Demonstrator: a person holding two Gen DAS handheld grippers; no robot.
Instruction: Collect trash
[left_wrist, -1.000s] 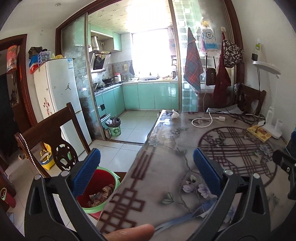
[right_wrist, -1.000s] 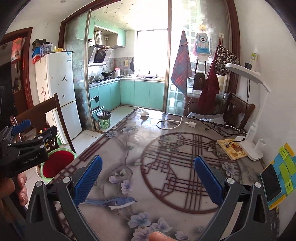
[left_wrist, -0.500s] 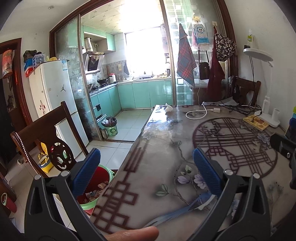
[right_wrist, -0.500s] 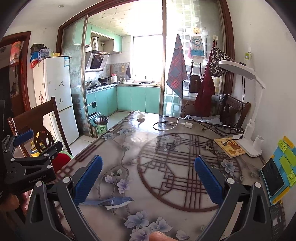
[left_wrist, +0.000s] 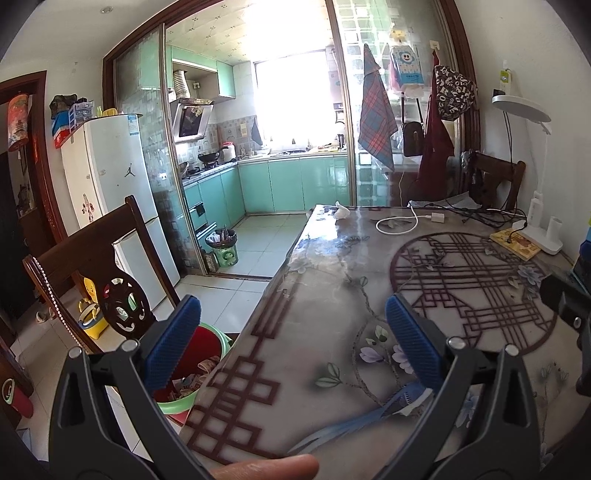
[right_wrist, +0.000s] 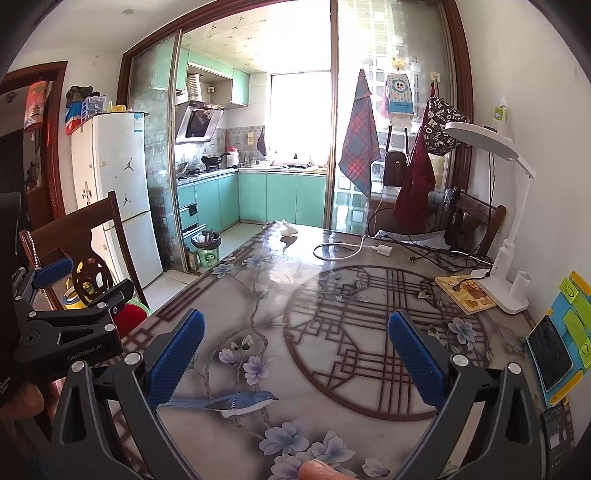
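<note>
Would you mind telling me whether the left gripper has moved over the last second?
Yes. In the right wrist view the left gripper has dropped lower and pulled back toward the table's near edge, judged against the wooden chair; its jaws remain open and empty.

Bright daylight, kitchen window blown out, glare on table, fisheye-bent edges

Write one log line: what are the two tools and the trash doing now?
left tool: open, empty | right tool: open, empty | crumpled tissue: far table edge | red bin: beside table
</note>
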